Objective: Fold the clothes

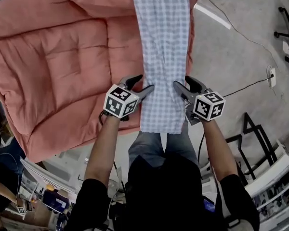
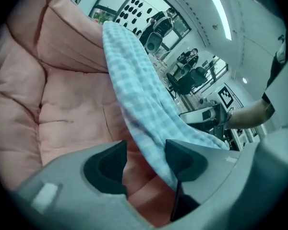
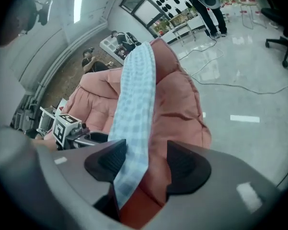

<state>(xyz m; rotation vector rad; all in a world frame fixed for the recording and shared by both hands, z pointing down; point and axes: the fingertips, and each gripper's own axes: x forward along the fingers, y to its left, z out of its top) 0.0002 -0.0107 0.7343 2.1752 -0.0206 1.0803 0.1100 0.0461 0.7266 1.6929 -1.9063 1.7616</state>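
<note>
1. The checked cloth lies as a long, narrow strip down the right part of a pink quilt. It runs from the far side to the near side. Its near end hangs over the quilt's near edge, in front of the person's legs.
2. The left gripper sits at the strip's left edge and the right gripper at its right edge, both close to the near end. Both sets of jaws are released. In each gap a cloth edge lies beside one pad with nothing pinched, and quilt shows through the rest of the gap.
3. Closing from here could bite the soft quilt along with the cloth, because the jaws point down into it. A lift would then drag the quilt.
4. A shallow bite on either edge could slip. One corner would then drop and the fold would come out skewed.
5. The hanging end could pull the strip off towards the near side while nothing holds it.
6. The cloth's right edge runs just beside the quilt's right edge. Beyond that is bare floor with a cable, so the right gripper has free room there.
7. To the left lies a wide stretch of open quilt, the roomier side for laying a fold.
</note>
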